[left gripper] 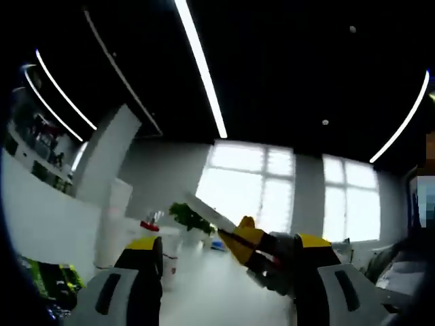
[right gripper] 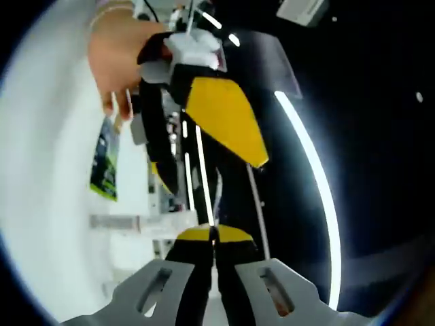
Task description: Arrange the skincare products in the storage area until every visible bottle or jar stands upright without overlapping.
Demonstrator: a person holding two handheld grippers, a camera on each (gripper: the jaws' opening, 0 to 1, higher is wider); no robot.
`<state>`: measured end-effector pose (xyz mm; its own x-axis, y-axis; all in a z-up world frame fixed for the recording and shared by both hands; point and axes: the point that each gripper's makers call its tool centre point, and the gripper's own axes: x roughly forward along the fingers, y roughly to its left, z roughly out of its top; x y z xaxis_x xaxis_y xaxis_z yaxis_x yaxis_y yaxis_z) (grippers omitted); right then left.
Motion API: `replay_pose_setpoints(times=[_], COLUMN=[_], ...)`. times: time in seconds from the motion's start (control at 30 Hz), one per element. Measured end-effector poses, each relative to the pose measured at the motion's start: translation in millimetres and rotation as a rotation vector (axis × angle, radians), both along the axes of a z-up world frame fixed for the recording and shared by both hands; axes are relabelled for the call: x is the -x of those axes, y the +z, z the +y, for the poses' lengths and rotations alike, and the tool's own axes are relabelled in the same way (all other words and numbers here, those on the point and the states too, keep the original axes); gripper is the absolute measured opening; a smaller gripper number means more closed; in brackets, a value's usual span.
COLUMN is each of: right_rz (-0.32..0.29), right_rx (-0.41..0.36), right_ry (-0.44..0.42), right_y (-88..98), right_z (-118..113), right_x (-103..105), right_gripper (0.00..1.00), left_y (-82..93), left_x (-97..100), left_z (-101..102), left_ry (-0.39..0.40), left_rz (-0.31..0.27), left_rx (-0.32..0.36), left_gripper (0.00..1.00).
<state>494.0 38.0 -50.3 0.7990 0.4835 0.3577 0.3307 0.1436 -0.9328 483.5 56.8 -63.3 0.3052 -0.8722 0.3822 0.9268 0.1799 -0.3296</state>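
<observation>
Both cameras are tipped upward into a room with a dark ceiling (left gripper: 292, 61) crossed by long white light strips (left gripper: 200, 68). In the left gripper view, large bright windows (left gripper: 248, 180) fill the far wall, a white column (left gripper: 102, 163) rises at the left, and below it a white counter (left gripper: 136, 234) carries a green plant (left gripper: 190, 219) and some small items too blurred to name. No skincare bottle or jar can be made out in either view, so where they lie relative to the grippers cannot be told.

The left gripper (left gripper: 228, 261) rises from the bottom of its view with its yellow-tipped jaws standing well apart, nothing between them. Between those jaws, farther off, the right gripper (left gripper: 253, 252) comes in from the right, its yellow-and-black tips pinched together.

In the right gripper view, the right gripper (right gripper: 213, 238) has its jaws pressed together, tip to tip, with nothing visible between them. Above it the left gripper (right gripper: 204, 109) hangs with a large yellow panel facing the camera, held by a person's hand (right gripper: 119, 51) at the upper left. Beside it, on a white wall, is a green and black poster (right gripper: 105, 159).
</observation>
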Motion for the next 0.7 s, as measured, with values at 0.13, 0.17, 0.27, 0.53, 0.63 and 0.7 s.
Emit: replay_pose_setpoints(times=[0.13,0.17,0.27,0.53,0.63,0.7], right_rz=[0.015,0.022,0.047,0.121,0.155,0.190], right_rx=[-0.012,-0.015,-0.019,0.018,0.039,0.029], right_ry=[0.030,0.033,0.035,-0.010,0.009,0.051], right_y=[-4.6,-6.1,-12.6,-39.8,-47.1,-49.5], right_z=[5.1,5.3,5.8,4.3,6.0,9.5], right_x=[-0.3,-2.6,-5.2,-6.7,-10.5,-11.8], right_gripper=[0.00,0.00,0.00,0.00,0.02,0.05], left_y=[3.1,2.6,-4.2,-38.5,-39.0,-37.5], left_x=[-6.5,-8.2,-16.3,-29.1,-27.3,-26.8], left_z=[8.1,9.2,10.5,5.8,5.7,7.6], left_ry=[-0.020,-0.023,-0.011,0.001,0.021,0.030], left_rz=[0.071,0.090,0.149,0.326,0.297,0.278], left_rx=[0.068,0.077,0.070,-0.082,-0.123,-0.135], left_gripper=[0.79,0.77,0.64,0.06,0.00,0.00])
